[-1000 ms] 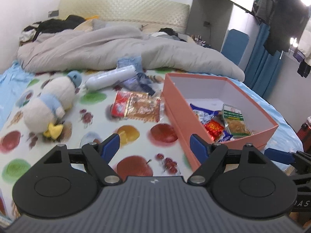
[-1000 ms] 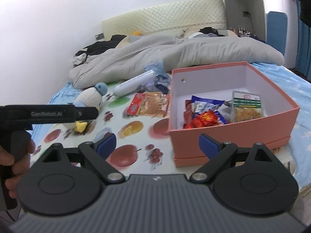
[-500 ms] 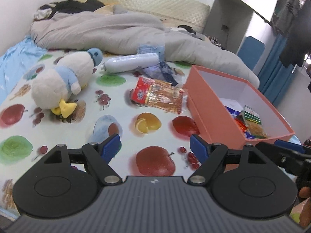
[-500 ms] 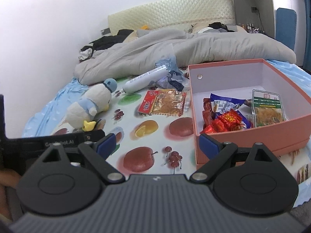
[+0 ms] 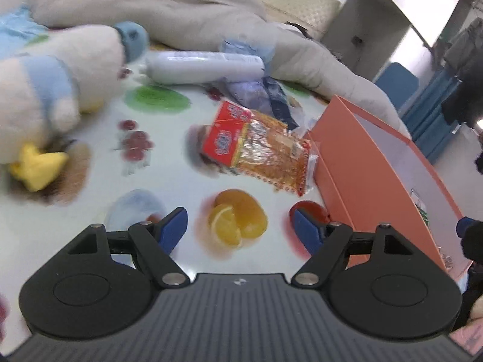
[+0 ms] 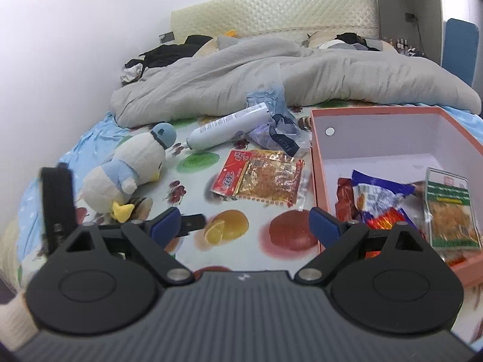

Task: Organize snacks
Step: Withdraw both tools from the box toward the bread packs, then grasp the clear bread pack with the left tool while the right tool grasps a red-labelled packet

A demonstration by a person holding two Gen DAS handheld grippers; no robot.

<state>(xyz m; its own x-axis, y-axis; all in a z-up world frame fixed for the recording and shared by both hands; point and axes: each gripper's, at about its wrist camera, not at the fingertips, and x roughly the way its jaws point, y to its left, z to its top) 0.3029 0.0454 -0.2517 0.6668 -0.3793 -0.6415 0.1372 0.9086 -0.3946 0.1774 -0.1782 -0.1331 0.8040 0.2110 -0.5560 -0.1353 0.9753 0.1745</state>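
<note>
A red and gold snack packet (image 5: 256, 147) lies flat on the fruit-print sheet, just left of the orange box (image 5: 371, 178); it also shows in the right wrist view (image 6: 259, 178). The orange box (image 6: 317, 163) holds several snack packets, one a green-topped clear pack (image 6: 449, 208). My left gripper (image 5: 240, 229) is open and empty, low over the sheet a short way before the packet. My right gripper (image 6: 244, 223) is open and empty, above the sheet by the box's near left corner. The left gripper's body shows at the left of the right wrist view (image 6: 57, 199).
A plush duck (image 6: 129, 172) lies left of the packet. A white tube (image 6: 229, 126) and crumpled blue wrappers (image 6: 277, 135) lie behind it, before a grey duvet (image 6: 271, 72). A blue chair (image 5: 395, 81) stands beyond the bed.
Both grippers have moved forward and lower over the bed. The left one has closed in on the red and gold packet, which now looks much bigger. Nothing was picked up.
</note>
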